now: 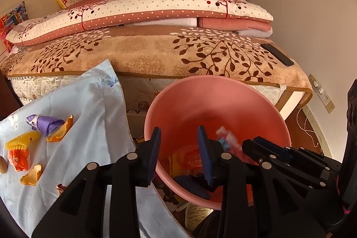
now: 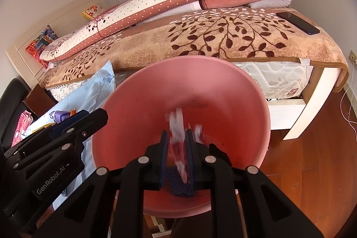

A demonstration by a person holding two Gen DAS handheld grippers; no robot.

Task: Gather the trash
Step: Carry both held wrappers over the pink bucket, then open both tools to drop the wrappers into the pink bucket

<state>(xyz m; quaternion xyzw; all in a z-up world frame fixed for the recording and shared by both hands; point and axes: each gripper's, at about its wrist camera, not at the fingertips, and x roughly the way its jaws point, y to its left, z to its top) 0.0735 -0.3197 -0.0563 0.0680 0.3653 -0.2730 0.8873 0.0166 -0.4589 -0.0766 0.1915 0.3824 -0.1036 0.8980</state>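
Observation:
A pink bin point(image 1: 212, 102) point(image 2: 189, 86) stands in front of the bed, and both grippers hang over its mouth. My left gripper point(image 1: 180, 150) point(image 2: 93, 115) is open with nothing between its fingers. My right gripper point(image 2: 176, 154) point(image 1: 263, 145) has a narrow gap, and a red and white wrapper point(image 2: 178, 144) point(image 1: 225, 137) shows blurred between the pads, loose rather than pinched. An orange and yellow wrapper point(image 1: 189, 158) and a blue mesh piece point(image 2: 178, 185) lie in the bin's bottom. To the left, on a light blue cloth point(image 1: 89, 104), lie a purple wrapper point(image 1: 44, 124), orange peels point(image 1: 60, 135) and an orange wrapper point(image 1: 20, 158).
The bed point(image 1: 156, 55) with a leaf-patterned blanket and folded quilts runs behind the bin. A black phone point(image 1: 277, 54) point(image 2: 297, 22) lies at its right corner. A white cable point(image 1: 309, 128) trails over the wooden floor by the right wall.

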